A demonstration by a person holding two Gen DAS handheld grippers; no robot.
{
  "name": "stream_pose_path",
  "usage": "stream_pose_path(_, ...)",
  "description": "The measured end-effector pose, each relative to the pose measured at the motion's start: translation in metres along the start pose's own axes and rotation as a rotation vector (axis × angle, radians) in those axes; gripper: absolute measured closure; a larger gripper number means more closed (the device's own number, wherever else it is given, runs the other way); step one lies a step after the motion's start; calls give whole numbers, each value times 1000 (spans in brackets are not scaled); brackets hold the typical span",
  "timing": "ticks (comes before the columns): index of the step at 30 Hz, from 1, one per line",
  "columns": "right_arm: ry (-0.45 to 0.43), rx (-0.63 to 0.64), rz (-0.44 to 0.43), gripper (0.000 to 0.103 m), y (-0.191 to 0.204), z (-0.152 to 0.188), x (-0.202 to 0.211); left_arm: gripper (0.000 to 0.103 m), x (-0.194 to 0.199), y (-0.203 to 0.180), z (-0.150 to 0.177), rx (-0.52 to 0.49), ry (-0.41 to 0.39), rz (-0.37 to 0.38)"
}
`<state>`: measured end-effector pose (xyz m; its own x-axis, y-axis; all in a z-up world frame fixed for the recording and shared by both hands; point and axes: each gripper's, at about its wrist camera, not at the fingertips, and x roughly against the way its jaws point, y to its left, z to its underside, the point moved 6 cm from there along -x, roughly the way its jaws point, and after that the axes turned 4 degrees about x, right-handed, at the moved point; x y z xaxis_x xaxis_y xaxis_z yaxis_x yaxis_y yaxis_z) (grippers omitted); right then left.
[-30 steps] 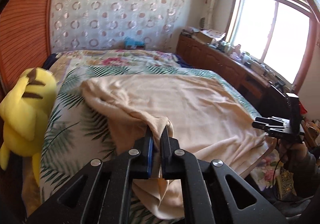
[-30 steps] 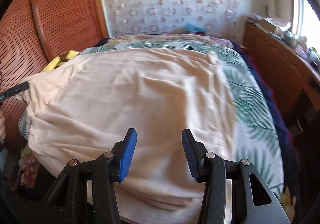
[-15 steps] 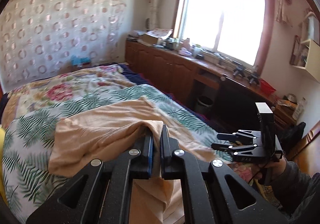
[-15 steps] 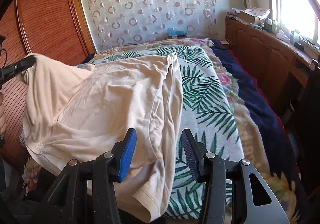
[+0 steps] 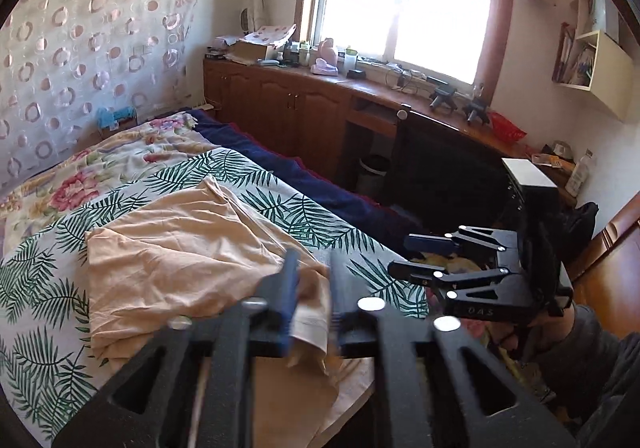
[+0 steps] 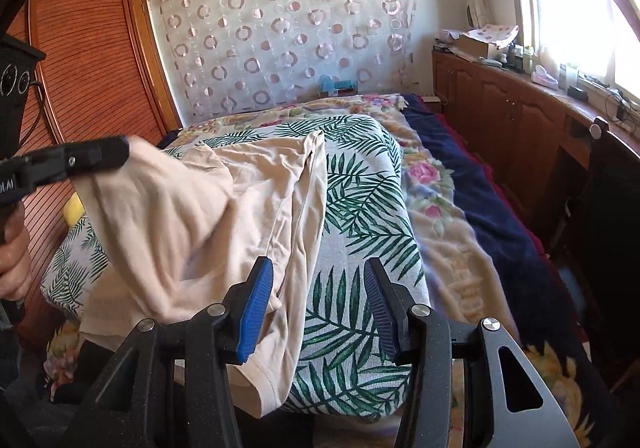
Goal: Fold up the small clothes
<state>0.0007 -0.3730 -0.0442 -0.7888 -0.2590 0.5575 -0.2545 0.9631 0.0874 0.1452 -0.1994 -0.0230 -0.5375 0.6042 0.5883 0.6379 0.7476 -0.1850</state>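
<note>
I am watching the left gripper (image 5: 310, 290) over the near edge of the bed (image 6: 360, 176); its jaws have just been opening and are standing narrowly apart, with a fold of the peach garment (image 5: 180, 260) hanging between them, and the motion blur is keeping me from telling whether the pads are pressing on it; from the right wrist view the cloth is draping from that gripper's tip at the left; the rest of the garment is lying folded over itself on the palm-leaf sheet (image 6: 356, 208), one edge trailing off the near side; the right gripper (image 6: 318, 308) is hovering above the sheet beside the cloth, its blue-padded fingers (image 6: 256, 304) standing moderately apart and gripping nothing.
</note>
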Motion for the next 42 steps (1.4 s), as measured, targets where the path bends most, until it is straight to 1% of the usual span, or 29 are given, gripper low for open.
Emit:
stream_pose_path(1,2,4,2,54,0,0,-1,57,6,1,1,-1,-17,-8)
stream_pose_path(2,3,10,4,54,-1,-1,-3,53,12,4,1,1,-34,-16)
stream_pose_path(3,2,16,2,54,0,-2,-4,46,15,8,2,7,-39,-24)
stream_pose_path(4,1,21,-2,54,2,-3,-5,41,19,13,3,20,-45,-39)
stream_pose_path(5,2,25,-4,54,2,-4,-5,29,26,21,5,37,-62,-56)
stream_pose_path(6,3,29,-5,54,4,-5,-6,25,30,28,6,50,-77,-71)
stream_pose_path(10,11,54,-17,54,10,-9,-12,25,45,62,23,97,-93,-156)
stream_pose_path(11,14,60,-21,54,13,-10,-14,25,49,71,29,109,-94,-185)
stream_pose_path(13,18,73,-33,54,18,-14,-20,25,56,88,39,136,-88,-218)
stream_pose_path(17,20,111,-65,54,39,-24,-31,25,69,121,57,190,-90,-283)
stream_pose_path(20,19,158,-95,54,63,-35,-42,25,78,138,68,221,-98,-319)
stream_pose_path(25,23,258,-149,54,108,-56,-65,25,90,157,77,250,-114,-350)
stream_pose_path(30,47,313,-222,54,146,-74,-95,25,100,168,83,270,-131,-368)
stream_pose_path(32,69,343,-247,54,161,-78,-110,25,103,173,87,278,-132,-372)
stream_pose_path(35,105,411,-259,54,182,-85,-136,25,103,178,93,284,-126,-377)
stream_pose_path(38,158,453,-281,54,203,-87,-164,25,103,184,100,299,-120,-374)
stream_pose_path(40,190,504,-284,50,215,-87,-181,25,102,186,102,305,-118,-371)
stream_pose_path(42,223,565,-285,50,225,-84,-196,25,100,189,106,310,-112,-369)
